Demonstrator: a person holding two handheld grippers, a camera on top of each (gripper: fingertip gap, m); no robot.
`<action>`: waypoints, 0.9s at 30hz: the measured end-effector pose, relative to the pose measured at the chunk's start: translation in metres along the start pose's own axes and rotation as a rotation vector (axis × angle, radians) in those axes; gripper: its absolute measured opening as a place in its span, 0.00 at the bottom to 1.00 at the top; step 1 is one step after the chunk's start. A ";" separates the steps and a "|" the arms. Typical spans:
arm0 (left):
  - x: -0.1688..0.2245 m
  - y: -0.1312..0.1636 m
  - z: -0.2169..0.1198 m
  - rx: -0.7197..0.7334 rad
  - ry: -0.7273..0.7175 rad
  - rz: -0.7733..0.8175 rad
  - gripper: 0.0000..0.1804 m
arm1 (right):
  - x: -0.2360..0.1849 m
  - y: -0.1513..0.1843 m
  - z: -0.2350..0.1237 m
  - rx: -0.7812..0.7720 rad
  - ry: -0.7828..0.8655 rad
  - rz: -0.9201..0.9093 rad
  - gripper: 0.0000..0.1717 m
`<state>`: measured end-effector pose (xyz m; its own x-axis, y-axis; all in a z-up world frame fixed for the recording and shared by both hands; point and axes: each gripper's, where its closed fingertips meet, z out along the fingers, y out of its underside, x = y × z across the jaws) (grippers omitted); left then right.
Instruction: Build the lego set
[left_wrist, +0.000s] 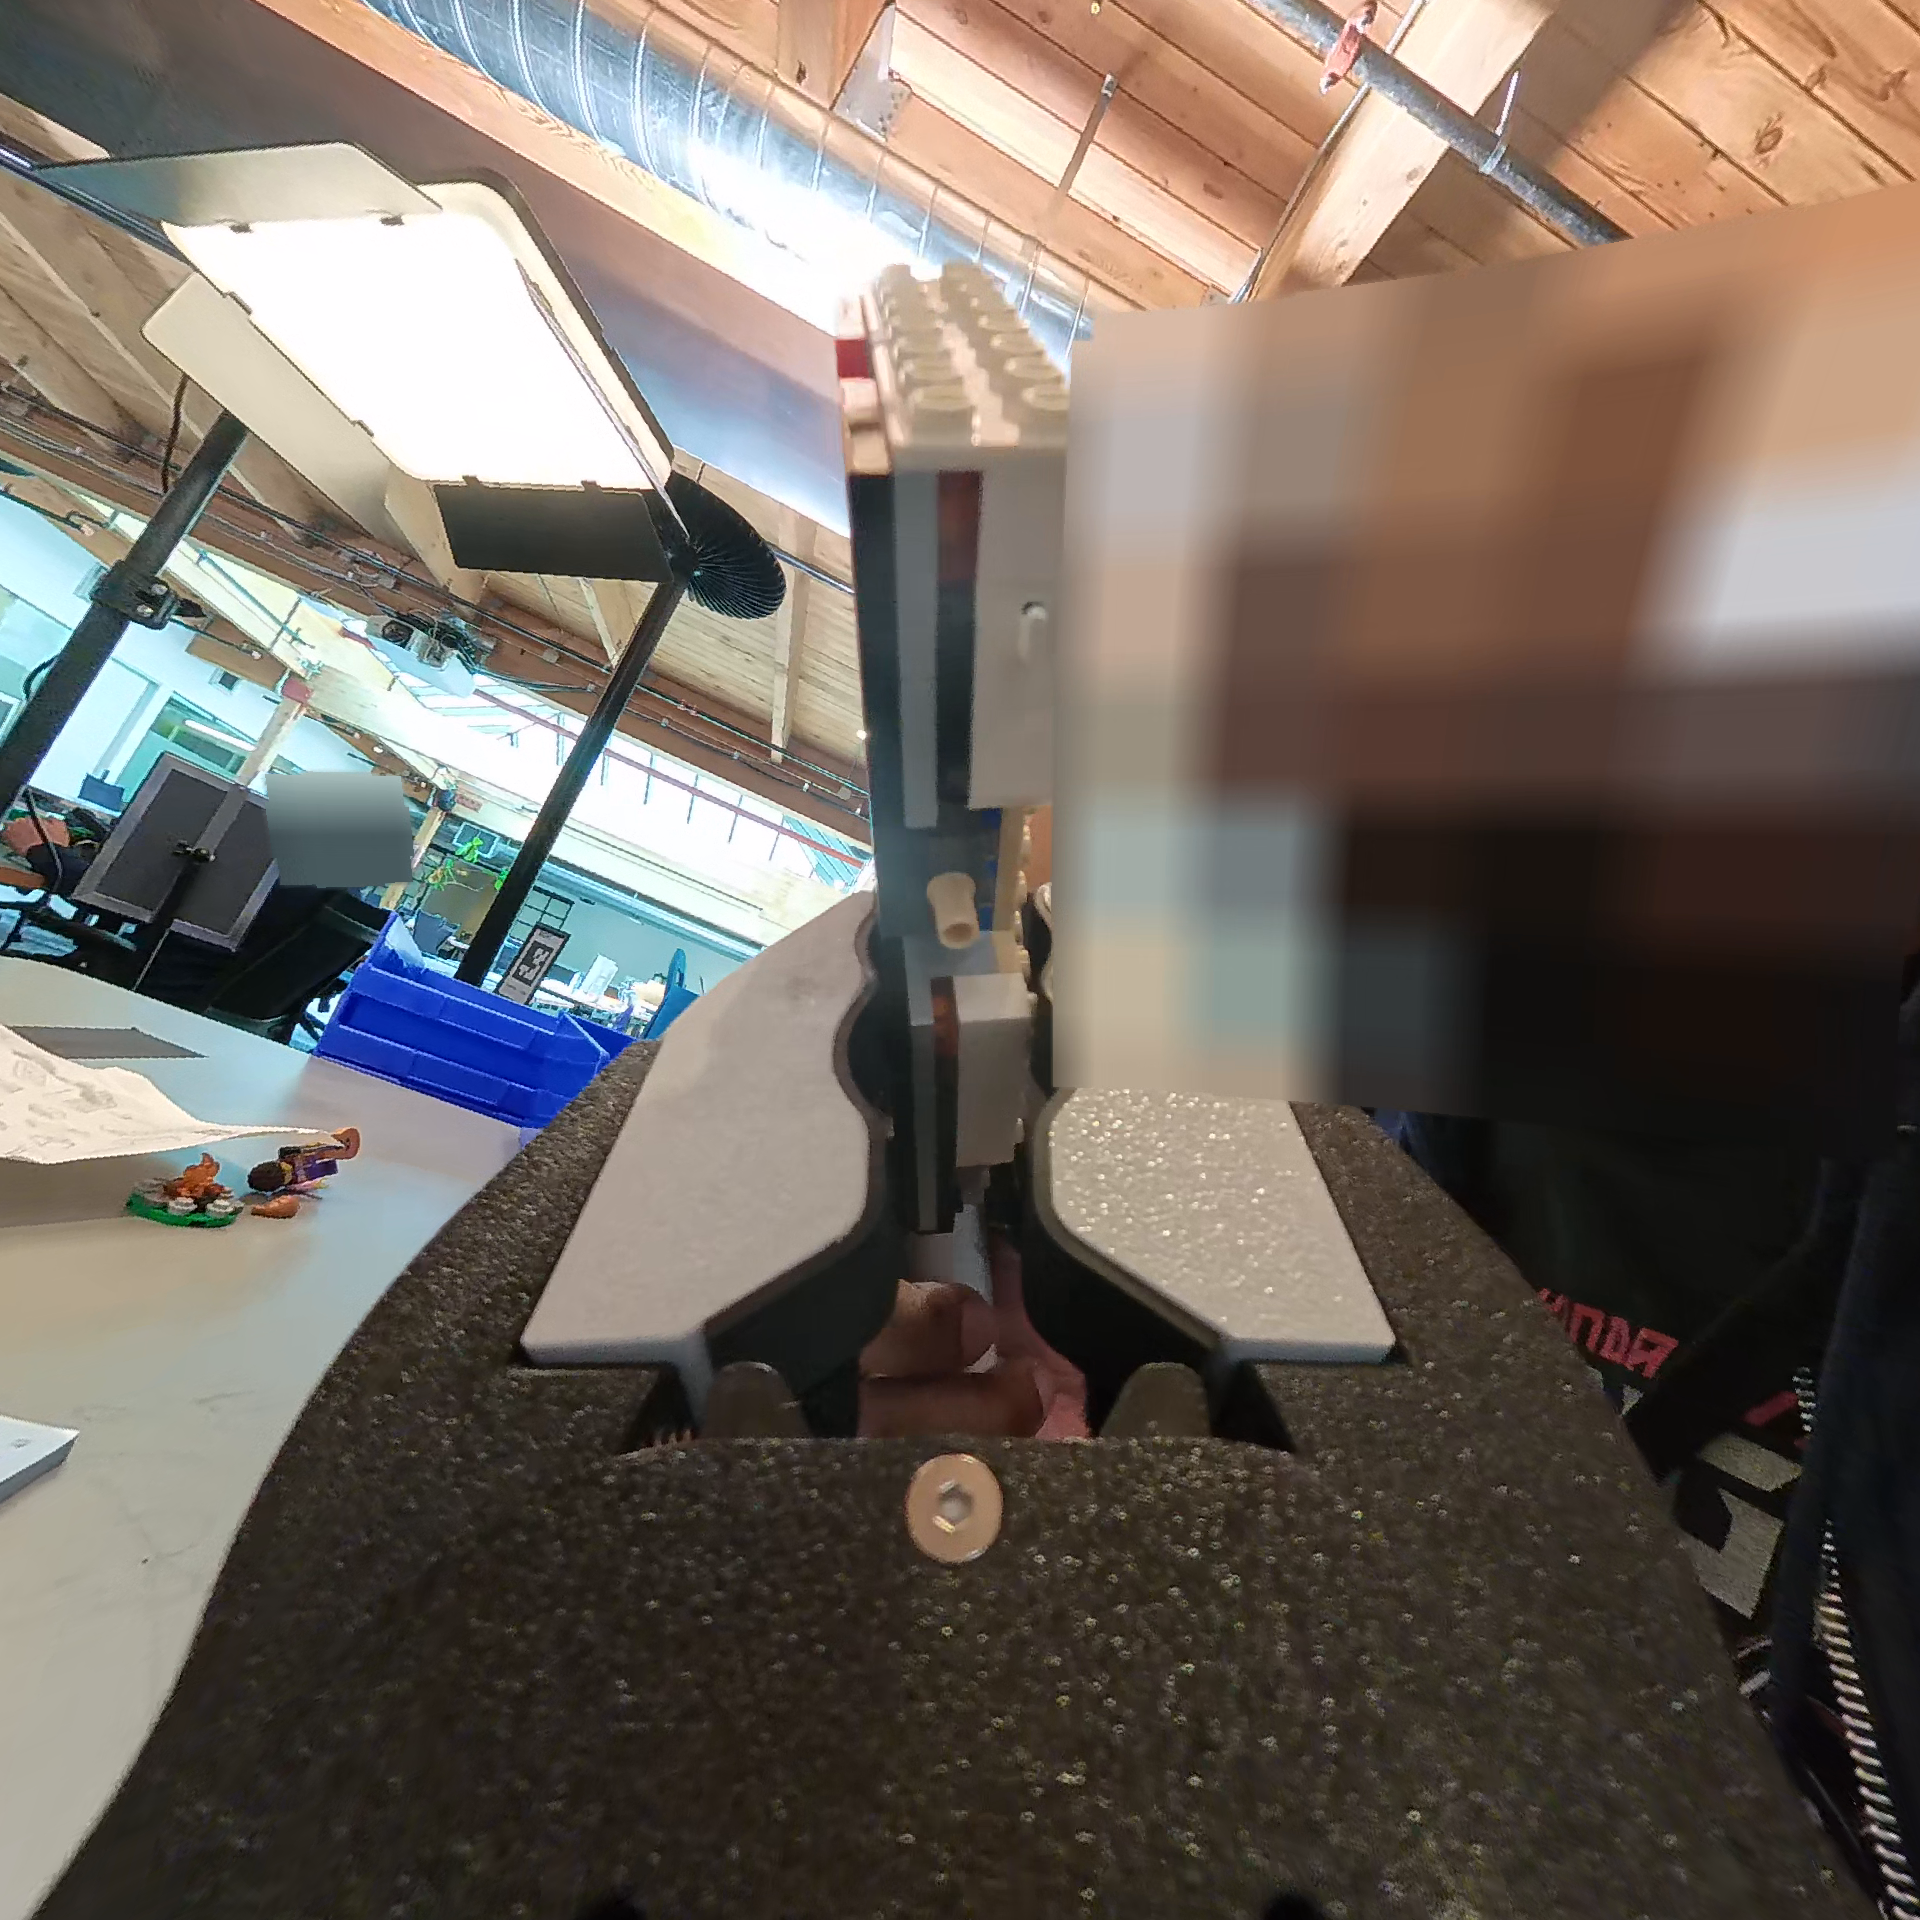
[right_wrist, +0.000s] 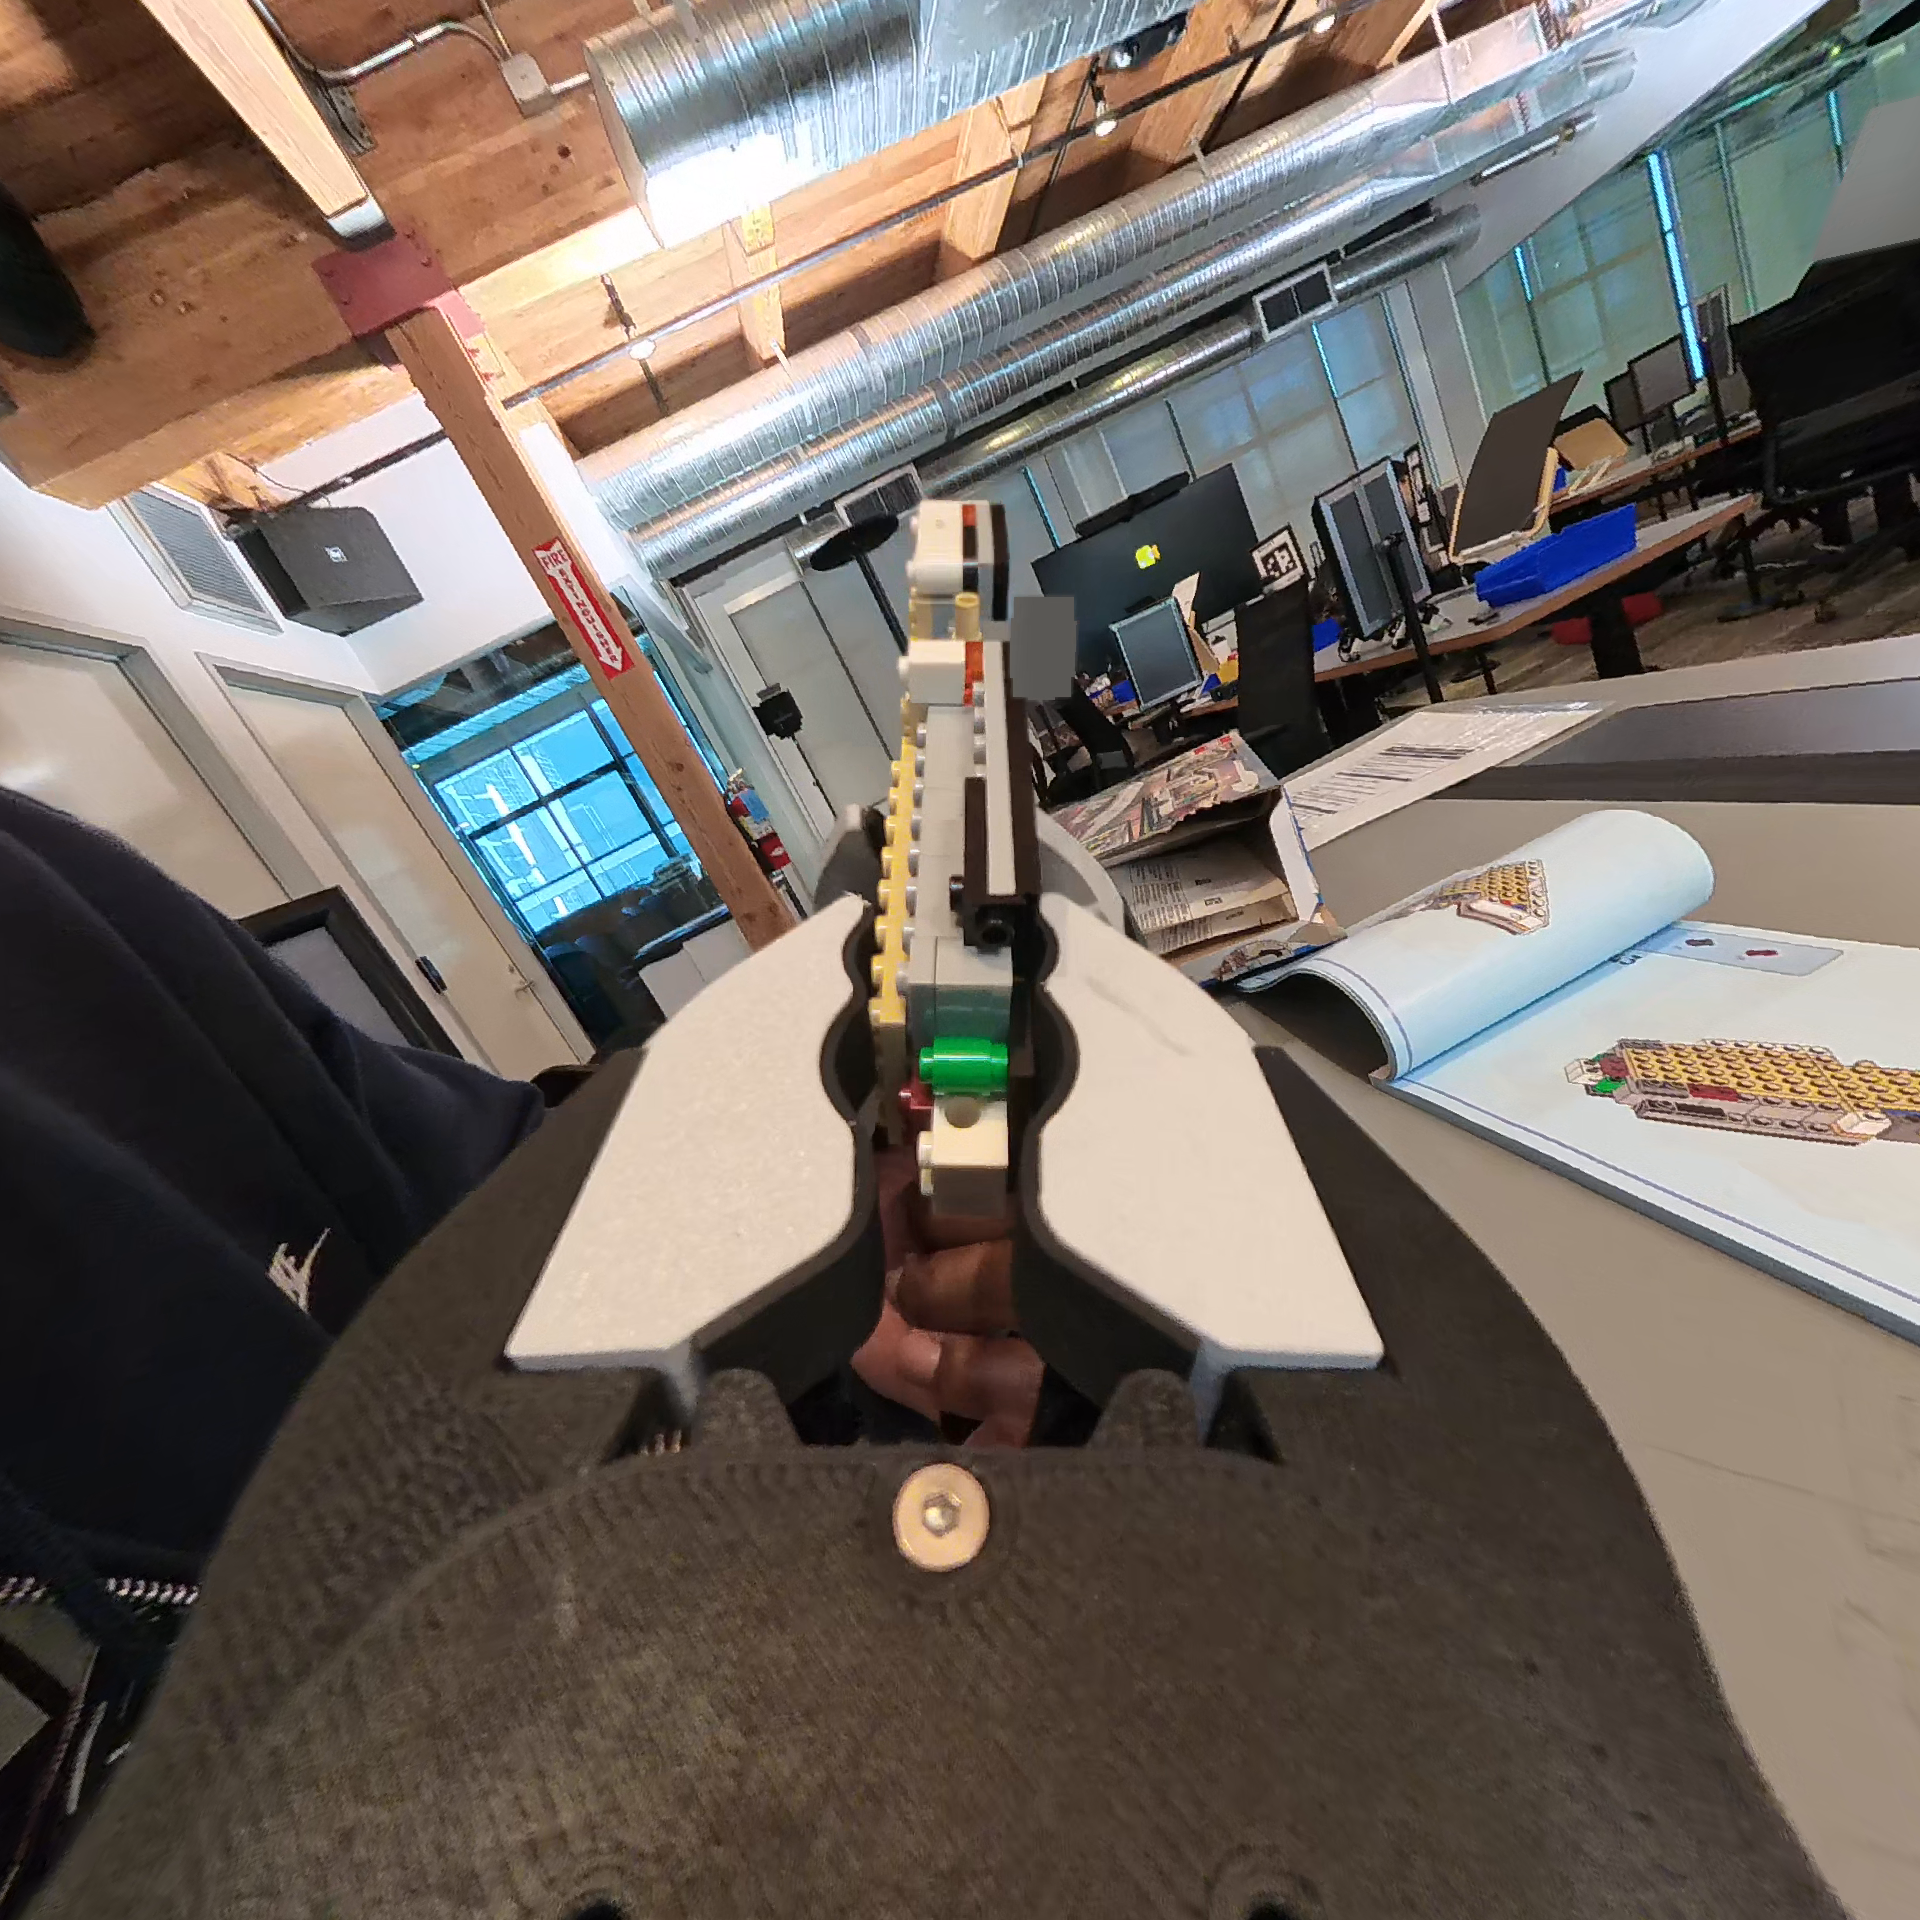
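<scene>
Left wrist view: my left gripper (left_wrist: 961, 997) has its jaws set narrow, clamped on one end of a long brick model (left_wrist: 956, 644) of grey, white and dark plates, held up off the desk (left_wrist: 156, 1299). The left finger (left_wrist: 748, 1101) presses the model's dark face; the right finger's contact is partly hidden by a mosaic patch. Risk, in my judgement: the model is a stack of pressed-together plates, so any twist between the two grips could split it, and loose pieces would fall to the desk. A small green-based brick figure (left_wrist: 187, 1200) and a printed sheet (left_wrist: 94, 1112) lie well to the left.

Right wrist view: my right gripper (right_wrist: 951, 997) is likewise narrow, closed on the other end of the model (right_wrist: 961, 831), with both fingers against its sides near a green stud piece (right_wrist: 964, 1065). An open instruction booklet (right_wrist: 1621, 1039) lies on the desk to the right. Risk: the grip is near the model's end, so it may pivot or slip.
</scene>
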<state>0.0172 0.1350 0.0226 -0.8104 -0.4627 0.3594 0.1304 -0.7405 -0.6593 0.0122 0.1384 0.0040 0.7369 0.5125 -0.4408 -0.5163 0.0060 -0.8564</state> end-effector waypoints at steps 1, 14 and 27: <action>0.000 0.000 0.000 -0.006 0.000 0.007 0.13 | 0.000 0.001 0.000 -0.004 0.003 -0.004 0.15; -0.014 -0.023 -0.013 0.123 -0.062 -0.063 0.13 | 0.012 0.004 -0.004 -0.013 0.067 0.010 0.15; -0.022 -0.020 -0.015 0.143 -0.095 -0.132 0.13 | 0.017 0.005 -0.006 -0.004 0.084 0.052 0.14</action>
<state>0.0240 0.1679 0.0178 -0.7693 -0.3959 0.5014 0.1116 -0.8561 -0.5046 0.0252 0.1422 -0.0093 0.7432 0.4384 -0.5054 -0.5533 -0.0221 -0.8327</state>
